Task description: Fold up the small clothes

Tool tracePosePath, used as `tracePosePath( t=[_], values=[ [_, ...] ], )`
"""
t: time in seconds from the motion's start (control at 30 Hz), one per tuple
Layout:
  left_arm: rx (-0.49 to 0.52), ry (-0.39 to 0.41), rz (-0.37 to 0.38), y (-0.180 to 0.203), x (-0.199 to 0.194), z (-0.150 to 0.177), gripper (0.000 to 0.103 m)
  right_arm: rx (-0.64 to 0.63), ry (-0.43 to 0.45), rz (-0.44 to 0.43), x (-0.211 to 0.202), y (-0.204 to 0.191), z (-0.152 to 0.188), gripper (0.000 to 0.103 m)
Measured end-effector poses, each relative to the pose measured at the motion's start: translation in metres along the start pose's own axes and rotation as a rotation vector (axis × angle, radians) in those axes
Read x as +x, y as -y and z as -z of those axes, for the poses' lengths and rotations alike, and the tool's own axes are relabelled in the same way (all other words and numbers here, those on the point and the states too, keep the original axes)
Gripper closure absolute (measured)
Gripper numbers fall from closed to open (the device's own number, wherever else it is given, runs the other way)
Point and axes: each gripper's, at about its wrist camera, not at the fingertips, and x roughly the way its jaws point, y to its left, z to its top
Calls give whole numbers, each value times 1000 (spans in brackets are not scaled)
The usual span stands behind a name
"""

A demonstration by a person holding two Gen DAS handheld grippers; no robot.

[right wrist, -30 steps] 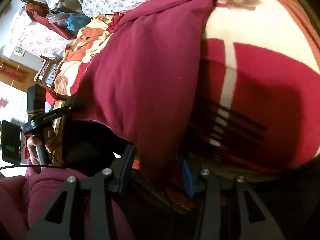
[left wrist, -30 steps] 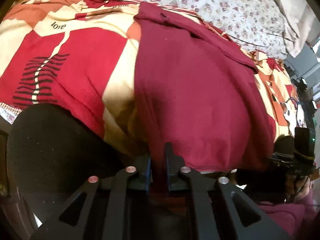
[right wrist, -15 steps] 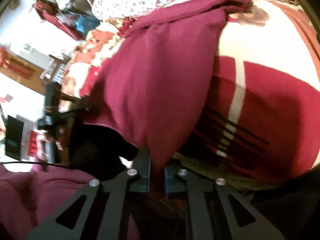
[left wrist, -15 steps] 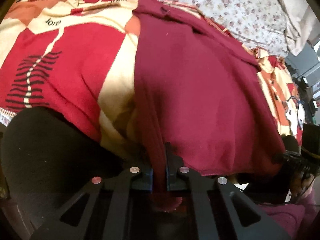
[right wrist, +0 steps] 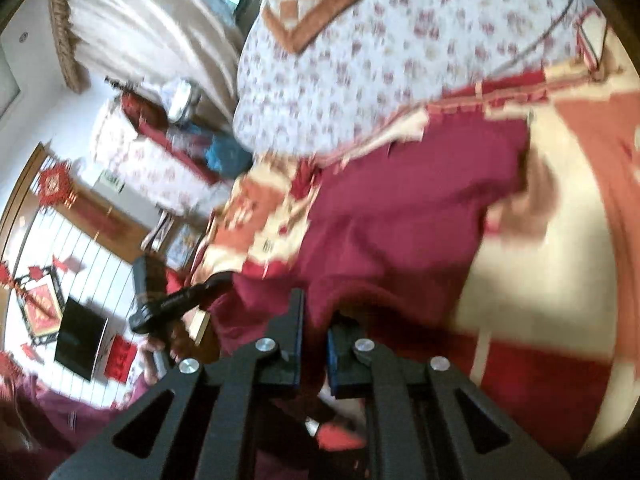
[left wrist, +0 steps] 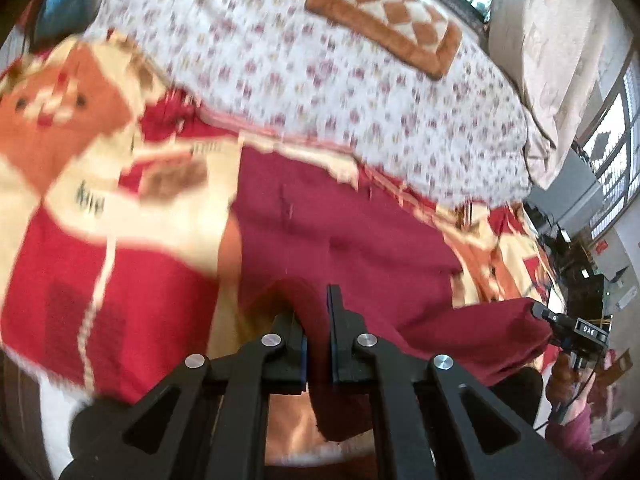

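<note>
A maroon garment (left wrist: 352,232) lies on a red, cream and orange blanket (left wrist: 100,240). My left gripper (left wrist: 316,320) is shut on the garment's near left corner, and the cloth arches up between the fingers. My right gripper (right wrist: 314,320) is shut on the garment's (right wrist: 400,220) near right corner and holds it raised. In the left wrist view the right gripper (left wrist: 576,332) shows at far right, with the near hem stretched towards it. In the right wrist view the left gripper (right wrist: 172,300) shows at left. Both views are motion-blurred.
A floral quilt (left wrist: 340,72) with a brown checked cushion (left wrist: 388,12) lies beyond the blanket. The blanket (right wrist: 560,240) fills the right of the right wrist view. Curtains (right wrist: 140,12) and room furniture stand past the bed's edge.
Both grippers have lifted the near hem up and forward over the garment. The right gripper, open a second ago, has shut on the cloth. The views now tilt up towards the quilt.
</note>
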Motion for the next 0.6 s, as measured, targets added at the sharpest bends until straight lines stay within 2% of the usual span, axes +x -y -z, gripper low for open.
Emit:
tracePosePath(
  t=[0.17, 0.37, 0.6],
  values=[
    [25, 56, -23, 5, 32, -55, 103, 48, 89, 62, 15, 19, -59, 94],
    [-19, 16, -69, -11, 106, -105, 103, 129, 87, 157, 60, 64, -121, 94],
    [-62, -59, -105, -39, 182, -136, 103, 225, 56, 226, 114, 128, -161, 94]
  ],
)
